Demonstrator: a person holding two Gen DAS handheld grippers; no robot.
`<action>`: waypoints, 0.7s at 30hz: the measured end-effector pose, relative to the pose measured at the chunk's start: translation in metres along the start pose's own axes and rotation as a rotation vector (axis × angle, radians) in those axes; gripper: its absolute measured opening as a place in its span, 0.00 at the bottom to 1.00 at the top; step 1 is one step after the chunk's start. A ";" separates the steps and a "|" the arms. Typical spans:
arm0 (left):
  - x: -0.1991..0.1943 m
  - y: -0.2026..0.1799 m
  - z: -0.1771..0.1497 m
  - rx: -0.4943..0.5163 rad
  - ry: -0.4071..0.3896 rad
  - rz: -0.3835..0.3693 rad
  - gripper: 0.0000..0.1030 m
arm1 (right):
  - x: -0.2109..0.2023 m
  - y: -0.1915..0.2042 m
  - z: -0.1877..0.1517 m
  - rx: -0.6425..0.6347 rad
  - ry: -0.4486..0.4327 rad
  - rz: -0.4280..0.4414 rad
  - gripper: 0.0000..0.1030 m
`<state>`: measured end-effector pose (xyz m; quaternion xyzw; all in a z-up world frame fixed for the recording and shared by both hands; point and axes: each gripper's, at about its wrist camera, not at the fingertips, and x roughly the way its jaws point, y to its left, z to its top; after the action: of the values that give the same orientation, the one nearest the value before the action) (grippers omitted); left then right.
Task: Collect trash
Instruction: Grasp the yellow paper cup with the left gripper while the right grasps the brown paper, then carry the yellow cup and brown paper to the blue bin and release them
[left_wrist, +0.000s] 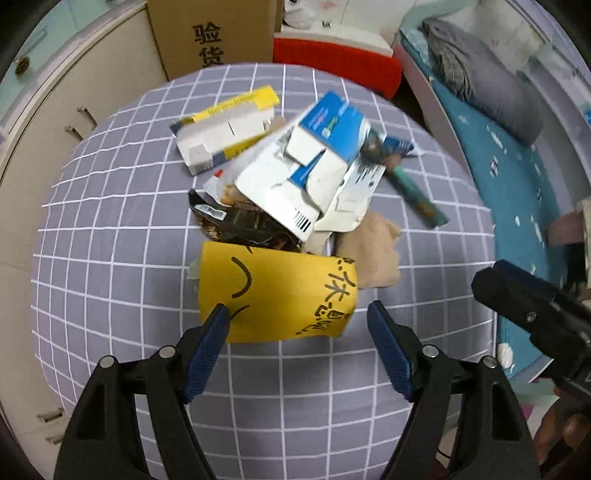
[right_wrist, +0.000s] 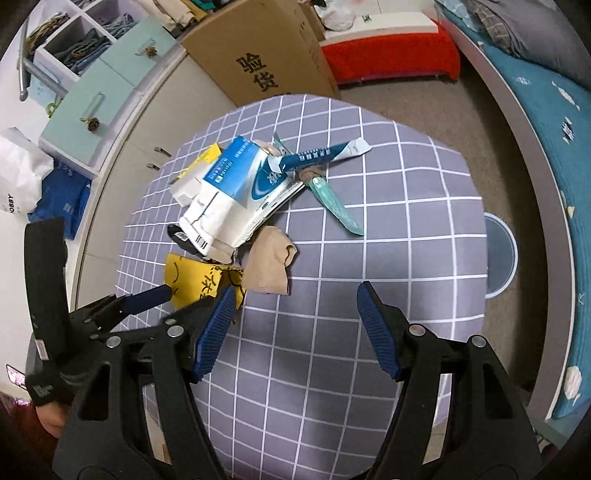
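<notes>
The left gripper (left_wrist: 297, 325) is hanging over the yellow paper (left_wrist: 277, 291) on the bench (left_wrist: 110, 258), fingers wide and holding nothing. The right gripper (right_wrist: 295, 317) is waiting wide too. Straddle the paper's edges, then squeeze gently.

cardboard box (right_wrist: 266, 55); red stool (right_wrist: 391, 59); bed (right_wrist: 546, 122); white cabinet (left_wrist: 92, 85); blue bag (right_wrist: 61, 201)

Blue-sheeted bed (right_wrist: 546, 122) beside beige floor (right_wrist: 417, 110)
</notes>
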<state>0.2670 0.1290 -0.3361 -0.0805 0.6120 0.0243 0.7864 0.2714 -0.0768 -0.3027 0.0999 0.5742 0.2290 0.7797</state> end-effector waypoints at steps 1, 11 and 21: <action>0.003 0.000 0.001 0.003 0.002 0.009 0.73 | 0.005 0.000 0.001 0.001 0.008 -0.001 0.65; 0.004 0.018 0.006 -0.007 -0.027 -0.025 0.57 | 0.046 0.016 0.011 -0.043 0.081 0.029 0.65; -0.027 0.028 -0.001 -0.036 -0.088 -0.048 0.19 | 0.080 0.026 0.015 -0.051 0.170 0.073 0.12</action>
<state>0.2555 0.1579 -0.3127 -0.1081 0.5743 0.0201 0.8112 0.2979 -0.0149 -0.3548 0.0813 0.6281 0.2793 0.7217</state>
